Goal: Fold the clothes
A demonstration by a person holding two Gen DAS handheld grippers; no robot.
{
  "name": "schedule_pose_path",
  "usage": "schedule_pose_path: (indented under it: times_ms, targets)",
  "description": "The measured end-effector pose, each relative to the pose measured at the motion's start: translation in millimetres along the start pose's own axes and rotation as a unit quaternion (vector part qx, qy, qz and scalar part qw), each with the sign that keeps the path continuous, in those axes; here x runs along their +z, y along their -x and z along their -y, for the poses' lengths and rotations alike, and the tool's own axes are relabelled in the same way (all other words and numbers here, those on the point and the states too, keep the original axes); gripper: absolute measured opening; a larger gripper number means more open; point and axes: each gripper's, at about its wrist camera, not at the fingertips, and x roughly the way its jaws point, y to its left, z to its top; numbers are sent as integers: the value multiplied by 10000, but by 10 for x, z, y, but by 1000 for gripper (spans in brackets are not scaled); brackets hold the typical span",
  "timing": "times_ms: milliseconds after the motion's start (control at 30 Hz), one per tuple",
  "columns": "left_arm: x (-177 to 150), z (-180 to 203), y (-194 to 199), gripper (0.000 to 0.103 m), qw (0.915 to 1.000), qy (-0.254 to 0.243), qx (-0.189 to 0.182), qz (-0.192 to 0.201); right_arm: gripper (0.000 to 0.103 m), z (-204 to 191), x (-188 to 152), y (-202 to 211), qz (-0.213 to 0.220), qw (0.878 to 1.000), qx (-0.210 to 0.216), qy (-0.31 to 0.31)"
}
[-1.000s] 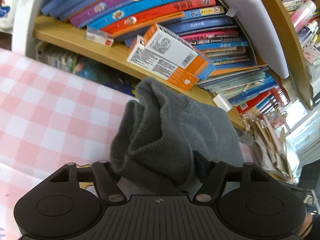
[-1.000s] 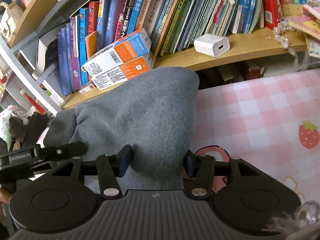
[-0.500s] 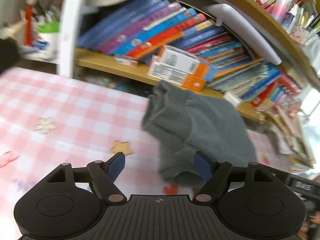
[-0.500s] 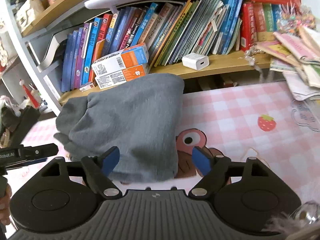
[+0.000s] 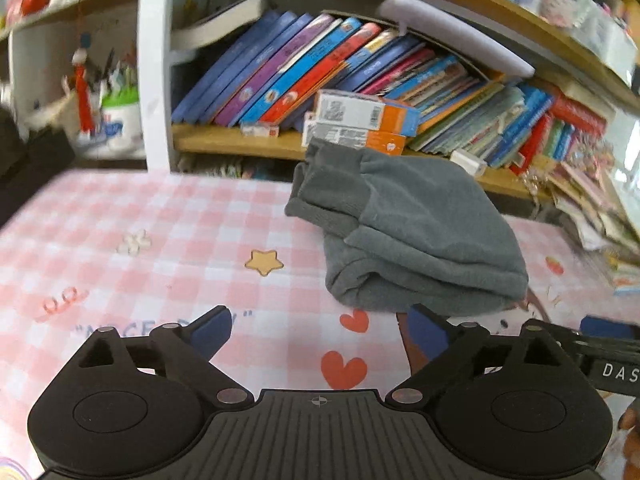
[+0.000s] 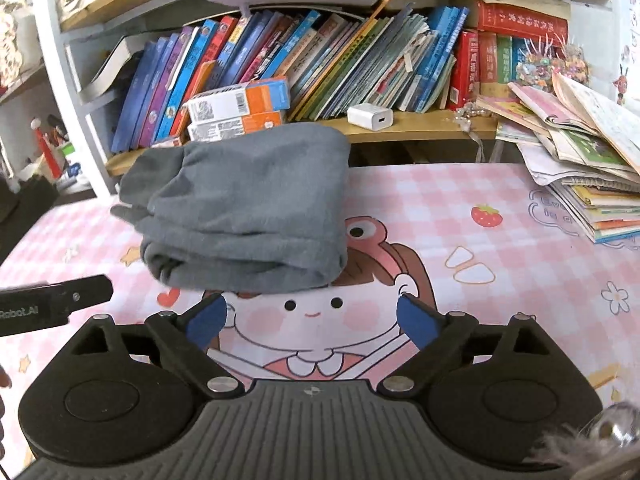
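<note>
Both my left gripper (image 5: 320, 334) and right gripper (image 6: 312, 320) have just been opening and grasp nothing. My folded garment (image 6: 244, 208) lies on the bench (image 6: 500, 248), against its far edge.

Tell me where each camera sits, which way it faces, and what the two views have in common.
Left wrist: sits on the left claw, looking forward and down over the pink checked tablecloth at the folded grey garment and the bookshelf; its open blue fingertips show, plus part of the other claw at the right edge.
Right wrist: sits on the right claw, facing the same garment head-on; jaws open, nothing between them, left claw's arm at the left edge.
Shared: garment, orange boxes, white charger, tablecloth.
</note>
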Motion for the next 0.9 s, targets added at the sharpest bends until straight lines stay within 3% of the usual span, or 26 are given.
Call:
schedule_pose_path:
  times_ms: [200,900]
  targets:
    - [-34,110,92,102,9992,-378,97,87,96,-68,-26,78,88,9998,-83,174]
    - [-136,82,237,102,9992,-348,173,-21,101,-169,-92,222,124,9993,-140,310]
